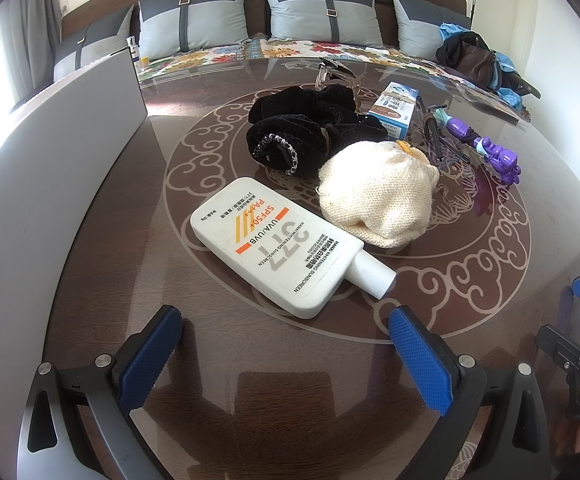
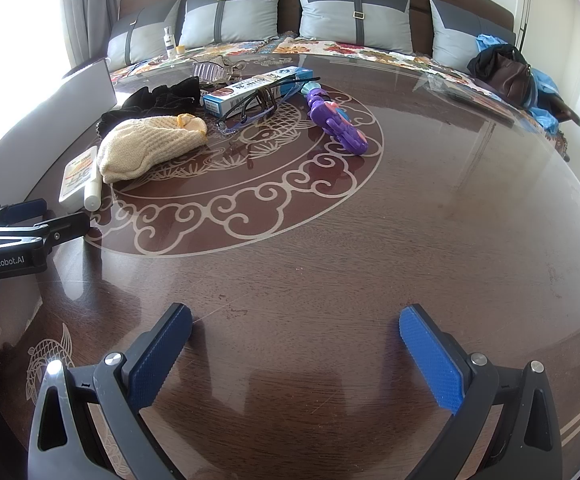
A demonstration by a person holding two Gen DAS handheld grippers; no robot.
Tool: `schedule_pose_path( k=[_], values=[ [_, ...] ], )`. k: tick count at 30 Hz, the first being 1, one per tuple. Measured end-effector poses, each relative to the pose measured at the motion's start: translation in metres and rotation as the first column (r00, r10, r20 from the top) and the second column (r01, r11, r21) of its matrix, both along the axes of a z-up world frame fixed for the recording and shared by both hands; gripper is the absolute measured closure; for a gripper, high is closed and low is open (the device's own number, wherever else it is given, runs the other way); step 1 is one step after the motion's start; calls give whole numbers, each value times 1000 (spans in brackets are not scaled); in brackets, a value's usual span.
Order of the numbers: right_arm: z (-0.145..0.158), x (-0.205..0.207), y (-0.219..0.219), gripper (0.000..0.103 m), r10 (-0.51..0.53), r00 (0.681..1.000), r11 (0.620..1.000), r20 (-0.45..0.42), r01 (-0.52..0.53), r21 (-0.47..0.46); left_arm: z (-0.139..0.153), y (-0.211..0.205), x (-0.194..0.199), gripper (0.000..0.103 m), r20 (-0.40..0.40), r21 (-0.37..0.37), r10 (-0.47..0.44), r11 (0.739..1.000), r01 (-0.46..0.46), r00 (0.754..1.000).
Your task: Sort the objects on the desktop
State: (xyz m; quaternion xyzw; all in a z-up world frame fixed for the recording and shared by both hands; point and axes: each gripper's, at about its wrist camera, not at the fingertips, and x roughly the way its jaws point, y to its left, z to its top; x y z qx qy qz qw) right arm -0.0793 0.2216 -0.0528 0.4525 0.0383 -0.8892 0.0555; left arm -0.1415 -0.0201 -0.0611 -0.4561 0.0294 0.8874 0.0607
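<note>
Sorting looks barely begun: the sunscreen [image 1: 278, 248], cream knit [image 1: 378, 192], black scrunchie [image 1: 302, 132], box [image 1: 392, 110], glasses [image 2: 250, 110] and purple toy [image 2: 336, 120] all lie clustered mid-table [image 2: 410, 220]. The left gripper [image 1: 286, 344] hangs just short of the sunscreen, fingers apart and empty. The right gripper [image 2: 296, 344] is likewise spread over bare table, well apart from the pile.

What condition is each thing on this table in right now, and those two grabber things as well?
Left tool: open, empty.
Right tool: open, empty.
Sunscreen bottle: lying flat, cap on.
Cream knit pouch: slumped, touching the bottle.
Black scrunchie: bunched up.
Glasses: propped on the blue box.
Purple toy: lying on its side.
</note>
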Motion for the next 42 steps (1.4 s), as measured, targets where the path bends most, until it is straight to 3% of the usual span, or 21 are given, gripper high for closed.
schedule_pose_path(
  k=[12,21,26,37,39,42],
  values=[
    [0,0,0,0,0,1000,1000,0,0,0,0,-1,2,0,4,1,-6,1000,6,1000],
    [0,0,0,0,0,1000,1000,0,0,0,2,-25,50,0,61,-7,-153,988,154,986],
    [0,0,0,0,0,1000,1000,0,0,-1,2,-46,63,0,41,14,-136,991,136,990],
    [0,0,0,0,1,1000,1000,0,-1,-1,2,-40,63,0,39,0,-66,998,66,997],
    [1,1,0,0,1,1000,1000,0,-1,-1,4,-39,65,0,46,33,-60,998,59,997],
    [1,0,0,0,1,1000,1000,-1,-1,-1,9,-39,65,0,47,158,-54,986,46,997]
  ],
)
